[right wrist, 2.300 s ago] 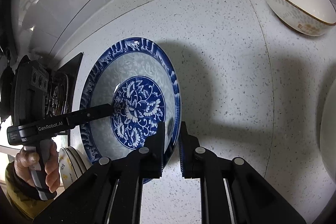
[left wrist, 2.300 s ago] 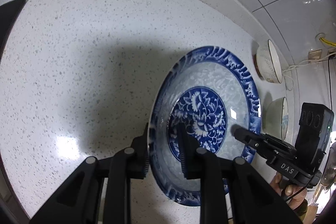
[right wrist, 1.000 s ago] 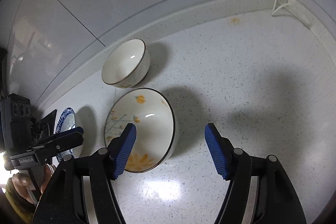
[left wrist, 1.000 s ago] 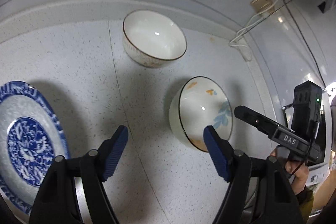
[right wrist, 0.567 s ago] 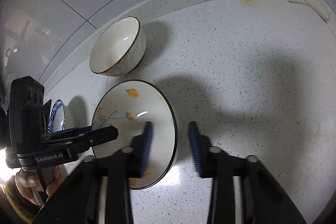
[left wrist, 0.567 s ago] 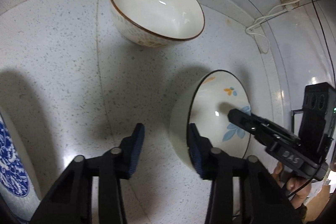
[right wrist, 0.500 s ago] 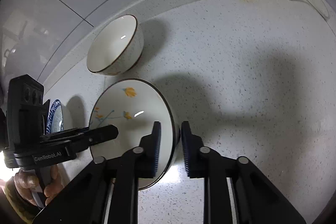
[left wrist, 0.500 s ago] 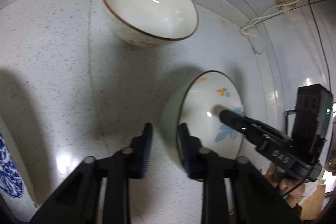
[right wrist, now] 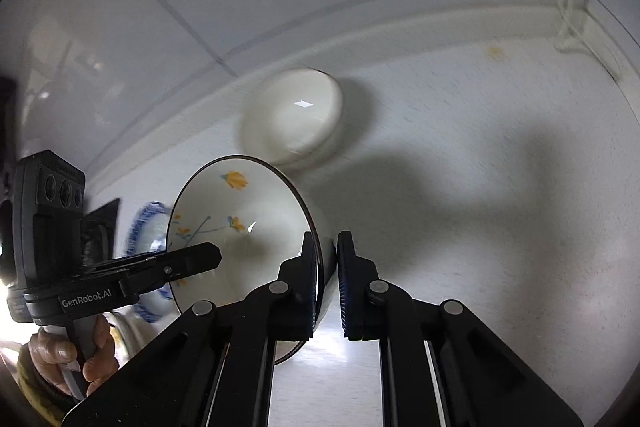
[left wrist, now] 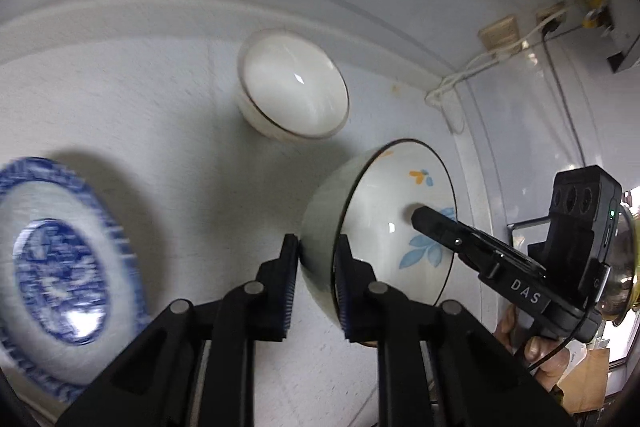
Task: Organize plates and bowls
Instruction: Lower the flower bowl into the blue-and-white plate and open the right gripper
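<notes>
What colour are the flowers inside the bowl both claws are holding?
Orange-yellow flowers and pale blue leaves on white, inside the floral bowl. The right wrist view shows the flowers best.

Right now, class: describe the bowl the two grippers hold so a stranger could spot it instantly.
On the speckled white counter below the tiled wall, look nearest the cameras. The flowered bowl is clamped at opposite rims. Unlike the plain white bowl behind it, it has a dark rim with orange and blue flowers.

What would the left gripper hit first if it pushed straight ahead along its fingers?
Likely the speckled countertop just past the floral bowl that the left gripper grips; the plain white bowl lies farther on. Depth is uncertain.
</notes>
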{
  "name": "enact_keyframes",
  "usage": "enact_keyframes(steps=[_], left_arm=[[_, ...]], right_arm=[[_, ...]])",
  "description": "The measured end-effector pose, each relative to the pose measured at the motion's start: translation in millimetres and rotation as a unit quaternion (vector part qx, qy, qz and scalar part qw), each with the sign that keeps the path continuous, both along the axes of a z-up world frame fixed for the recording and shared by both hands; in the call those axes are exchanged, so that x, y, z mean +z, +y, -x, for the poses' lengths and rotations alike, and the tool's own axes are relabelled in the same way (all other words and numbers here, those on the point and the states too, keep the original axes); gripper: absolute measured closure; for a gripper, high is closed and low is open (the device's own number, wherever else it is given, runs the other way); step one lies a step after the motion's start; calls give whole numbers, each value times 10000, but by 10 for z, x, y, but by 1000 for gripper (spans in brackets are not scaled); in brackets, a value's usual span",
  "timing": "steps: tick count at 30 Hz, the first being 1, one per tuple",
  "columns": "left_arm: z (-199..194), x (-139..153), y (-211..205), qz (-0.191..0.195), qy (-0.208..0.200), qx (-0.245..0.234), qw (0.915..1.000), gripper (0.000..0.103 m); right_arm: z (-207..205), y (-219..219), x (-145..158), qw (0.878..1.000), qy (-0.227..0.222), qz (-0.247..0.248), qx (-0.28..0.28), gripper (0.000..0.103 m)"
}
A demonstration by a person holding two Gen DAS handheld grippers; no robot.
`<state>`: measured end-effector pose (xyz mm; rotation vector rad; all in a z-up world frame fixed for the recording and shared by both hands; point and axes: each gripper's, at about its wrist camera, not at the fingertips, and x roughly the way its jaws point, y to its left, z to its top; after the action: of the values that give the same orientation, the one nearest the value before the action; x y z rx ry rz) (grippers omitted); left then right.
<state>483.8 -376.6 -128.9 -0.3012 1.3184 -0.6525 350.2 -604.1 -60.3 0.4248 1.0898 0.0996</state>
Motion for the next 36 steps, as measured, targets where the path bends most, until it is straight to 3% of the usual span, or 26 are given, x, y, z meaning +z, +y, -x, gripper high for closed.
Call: enact_keyframes(steps=[6, 9, 12, 21, 32, 36], left_arm=[[66, 380, 1014, -200, -287, 563, 9978, 86], [89, 300, 1380, -396, -220, 802, 9957, 86], [95, 40, 1735, -541, 98, 992, 9936, 86], [51, -487, 2002, -862, 542, 1016, 9896, 87], [-22, -650, 1917, -904, 704, 900, 9893, 88], [-33, -539, 1907, -942, 375, 940, 9904, 88]], right_arm=[[-200, 992, 208, 9958, -292, -131, 859, 93], [-329, 1381, 66, 9934, -156, -197, 1118, 93], [-420, 1706, -161, 9915, 119, -225, 1277, 93], [-499, 2168, -589, 9856, 757, 290, 1481, 93], [-590, 2318, -772, 9793, 1088, 566, 1612, 94], [-596, 2296, -763, 9809, 1010, 596, 1554, 92]])
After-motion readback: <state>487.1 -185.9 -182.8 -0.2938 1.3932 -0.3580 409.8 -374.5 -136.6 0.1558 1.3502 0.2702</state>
